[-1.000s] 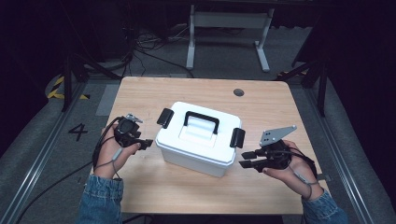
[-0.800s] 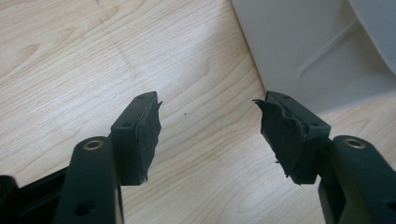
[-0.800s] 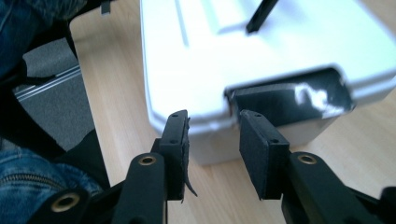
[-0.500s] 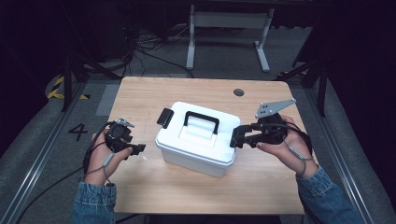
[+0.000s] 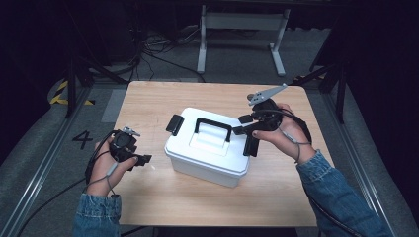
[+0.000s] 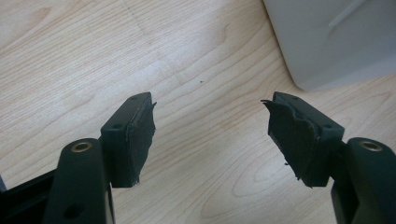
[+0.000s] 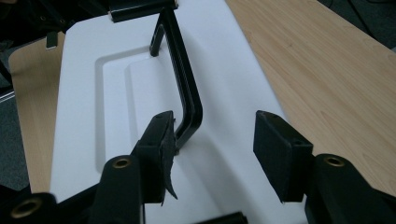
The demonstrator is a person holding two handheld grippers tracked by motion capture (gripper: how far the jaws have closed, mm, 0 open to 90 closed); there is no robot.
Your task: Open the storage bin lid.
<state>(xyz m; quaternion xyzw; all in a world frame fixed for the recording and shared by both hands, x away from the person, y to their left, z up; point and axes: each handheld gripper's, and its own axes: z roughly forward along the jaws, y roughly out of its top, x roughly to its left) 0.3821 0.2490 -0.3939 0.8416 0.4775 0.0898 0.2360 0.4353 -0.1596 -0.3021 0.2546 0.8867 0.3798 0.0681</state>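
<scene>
Smooth white box (image 5: 210, 148), wood-grain table (image 5: 148, 197)

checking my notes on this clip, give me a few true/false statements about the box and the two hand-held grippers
1. The white box has its lid on, with a black handle on top. True.
2. The left hand-held gripper is clamped on the box's handle. False: it is open over bare table, beside the box and apart from it.
3. The right hand-held gripper is open above the lid, near one end of the handle. True.
4. The box stands on the floor beside the table. False: it stands on the wooden table, near its middle.
5. The latch at the box's left end sticks out from the lid. True.
</scene>
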